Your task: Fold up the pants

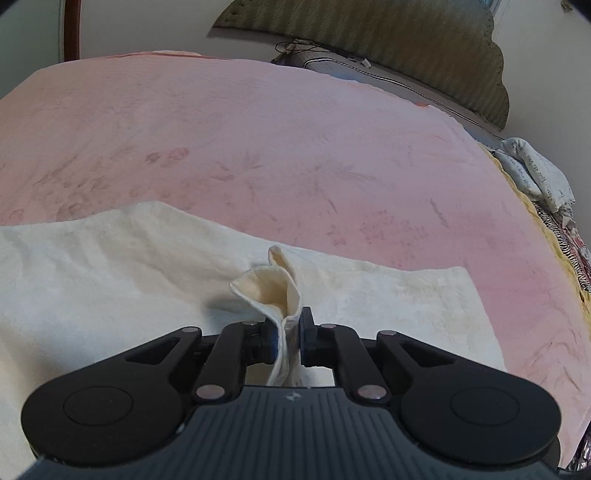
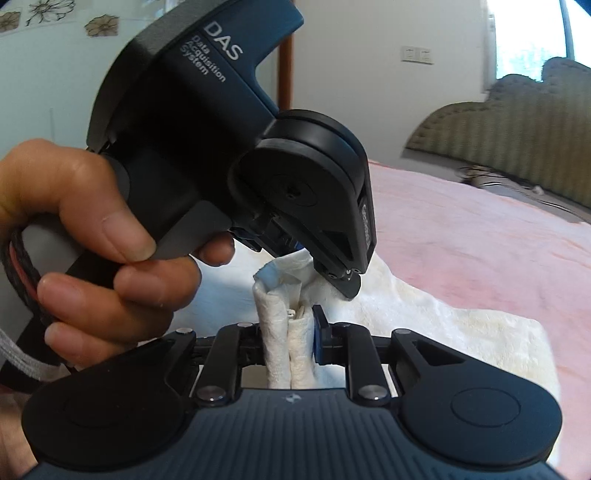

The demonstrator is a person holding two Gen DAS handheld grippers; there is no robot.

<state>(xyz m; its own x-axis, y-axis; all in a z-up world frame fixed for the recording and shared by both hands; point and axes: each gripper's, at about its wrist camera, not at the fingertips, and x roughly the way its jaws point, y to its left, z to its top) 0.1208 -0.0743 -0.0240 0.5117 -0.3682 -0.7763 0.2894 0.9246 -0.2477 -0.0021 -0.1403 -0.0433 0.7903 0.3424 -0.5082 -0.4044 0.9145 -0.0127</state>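
The cream-white fleecy pants lie spread on the pink bedspread. My left gripper is shut on a raised fold of the pants' edge, which stands up between its fingers. In the right wrist view my right gripper is shut on a thick bunch of the pants close to the camera. The left gripper's body, held in a hand, hangs just above and beyond it, its fingers down in the same cloth. The pants spread out to the right.
A padded olive headboard stands at the bed's far end, with a grey pad and cables below it. Bundled printed cloth lies off the bed's right edge. A wooden post stands at far left.
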